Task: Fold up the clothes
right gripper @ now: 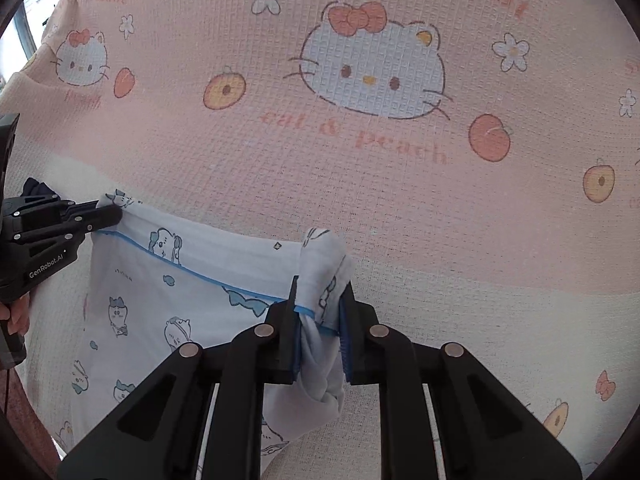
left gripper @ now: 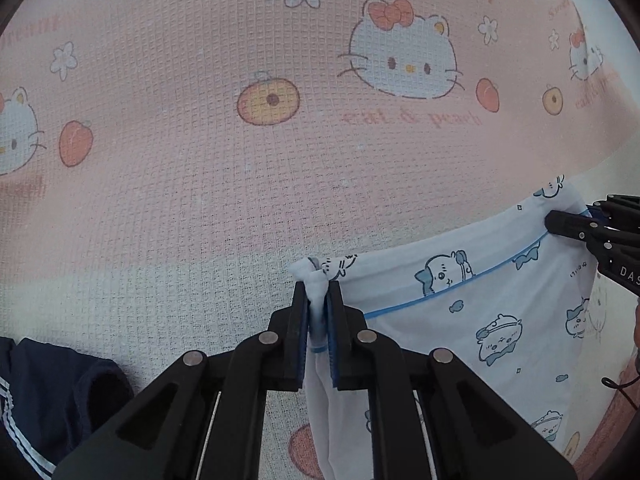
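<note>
Left of the left hand-held gripper (left gripper: 318, 308), a dark navy garment (left gripper: 60, 396) with white stripes lay bunched on the bed cover, untouched. The left hand-held gripper itself was closed on one top corner of the white printed garment (left gripper: 472, 320), a thin fold of cloth pinched between its blue pads. To its right the garment's blue-piped top edge ran taut across to the right hand-held gripper (right gripper: 320, 312), which was clamped on the opposite corner with a thicker wad of fabric bunched between its jaws. The body of the garment hung and draped below that stretched edge, towards both grippers.

The cloth looked light, thin and very soft, so it would likely sag wherever unsupported and crease easily; it did not seem slippery, though the thin left pinch could probably slide out under a hard tug. Corners along the piped hem seemed the sensible hold.

Beyond both grippers spread the pink waffle-textured bed cover (right gripper: 400, 208) printed with cats and peaches, soft and yielding. At the far left of the right wrist view a bright window (right gripper: 24, 28) showed.
</note>
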### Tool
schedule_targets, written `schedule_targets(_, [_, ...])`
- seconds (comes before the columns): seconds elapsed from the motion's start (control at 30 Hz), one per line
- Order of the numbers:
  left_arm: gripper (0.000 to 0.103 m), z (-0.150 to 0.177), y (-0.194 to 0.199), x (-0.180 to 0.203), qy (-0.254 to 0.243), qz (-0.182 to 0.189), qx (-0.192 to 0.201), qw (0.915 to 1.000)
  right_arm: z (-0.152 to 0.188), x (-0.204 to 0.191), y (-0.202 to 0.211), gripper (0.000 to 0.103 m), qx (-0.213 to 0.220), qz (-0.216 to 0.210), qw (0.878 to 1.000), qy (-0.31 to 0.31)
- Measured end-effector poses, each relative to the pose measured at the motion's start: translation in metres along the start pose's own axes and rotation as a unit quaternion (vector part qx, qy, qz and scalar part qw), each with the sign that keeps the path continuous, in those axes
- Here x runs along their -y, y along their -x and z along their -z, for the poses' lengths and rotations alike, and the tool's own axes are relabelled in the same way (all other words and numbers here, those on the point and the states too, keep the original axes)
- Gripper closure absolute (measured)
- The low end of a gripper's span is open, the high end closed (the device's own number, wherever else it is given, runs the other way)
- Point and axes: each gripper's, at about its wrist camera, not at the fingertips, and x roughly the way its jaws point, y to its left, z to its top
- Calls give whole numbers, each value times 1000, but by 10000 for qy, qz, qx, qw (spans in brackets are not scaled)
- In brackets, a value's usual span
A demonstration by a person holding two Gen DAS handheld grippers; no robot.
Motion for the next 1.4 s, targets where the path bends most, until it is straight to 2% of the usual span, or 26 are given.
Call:
schedule_targets(0.13, [94,0,-21,-9,18,-4,-200,9998,1,-1,-23,89,-79,-39,9999,-92])
schedule_targets(0.23, [84,-1,-35,-15,55,49,-305,9995,4,8,-52,86,-256,-222,9989,-308])
schedule_targets(0.27, [80,-3,-35,-19,104,73,-340,9993,5,16,-60,86,-332,-425,9972,-520])
schedule_targets(0.3, [78,-6,-33,-23,171,82,-396,9990,6,25,-69,85,-409,-628,9945,-731])
schedule_targets(0.37, [75,-4,-19,-23,242,75,-318,9992,8,45,-55,82,-233,-1006,9865,-1271])
schedule_targets(0.4, [75,-2,-11,-23,268,69,-254,9993,9,56,-48,77,-144,-1193,9808,-1539])
schedule_targets(0.47, [75,2,6,-21,321,57,-127,9994,10,76,-34,75,33,-1562,9658,-2069])
schedule_targets(0.57, [75,23,21,2,67,317,-255,9991,23,80,-3,70,208,-1041,9739,-2008])
schedule_targets(0.63, [75,42,29,21,-113,354,-404,9985,36,79,9,67,148,-734,9781,-1943])
schedule_targets(0.67, [75,52,33,26,-107,354,-509,9980,45,79,15,67,93,-710,9778,-1970])
schedule_targets(0.73, [75,74,42,32,69,411,-716,9966,69,75,28,67,-63,-906,9713,-2200])
schedule_targets(0.87, [75,124,65,38,722,853,-1025,9884,130,39,55,65,-149,-1452,9572,-2501])
schedule_targets(0.97, [75,152,85,46,833,837,-1160,9862,175,-1,58,65,-318,-1755,9503,-2553])
schedule_targets(1.1, [74,184,110,52,941,643,-1331,9845,226,-42,57,65,-852,-1703,9512,-2428])
schedule_targets(1.23, [66,207,119,52,1282,1013,-1416,9763,254,-59,63,65,-1175,-1448,9531,-2384])
schedule_targets(1.33, [66,221,116,60,1268,1015,-1510,9751,263,-62,67,65,-1256,-1071,9589,-2310])
schedule_targets(1.4, [66,229,113,63,1439,1337,-1516,9687,268,-59,72,65,-1198,-987,9597,-2344])
